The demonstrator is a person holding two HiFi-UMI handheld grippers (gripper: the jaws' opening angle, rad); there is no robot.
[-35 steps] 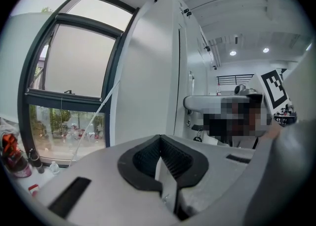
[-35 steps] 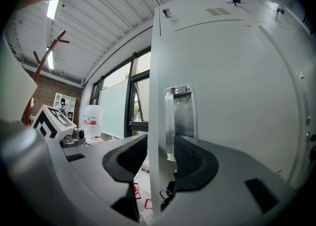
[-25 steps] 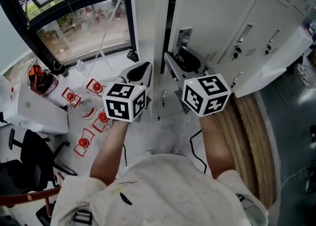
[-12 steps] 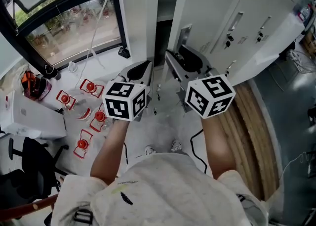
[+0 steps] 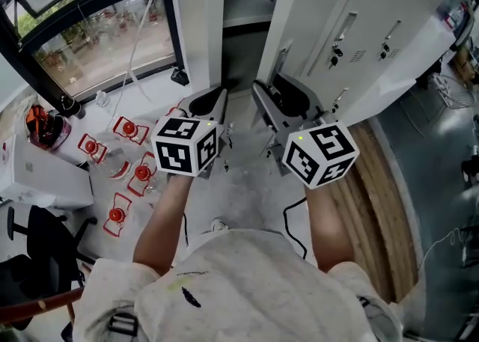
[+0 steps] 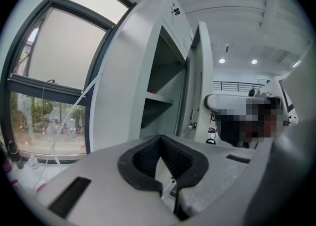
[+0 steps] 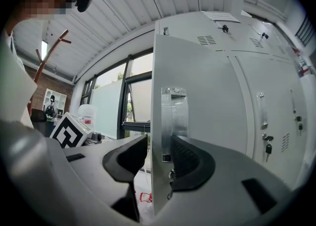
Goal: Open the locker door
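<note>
At the free edge of the locker door [image 5: 299,11], I have a pinch on the sheet metal and the door stands partly swung out.

To do this well I'd pull the right gripper [image 5: 275,93] along the arc of the hinge, not straight back, so the thin edge doesn't slip out of the pads, and I'd hold my wrist square to the panel. In the right gripper view the right gripper [image 7: 158,143] is nearly closed across the door [image 7: 197,96]. One pad lies on the metal handle plate [image 7: 174,121] and the other sits at the bare edge, with at most a sliver of gap. The left gripper [image 6: 159,138] has its pads pressed together on nothing. It hangs beside the right one, clear of the door, facing the locker's shelf [image 6: 159,99].
</note>
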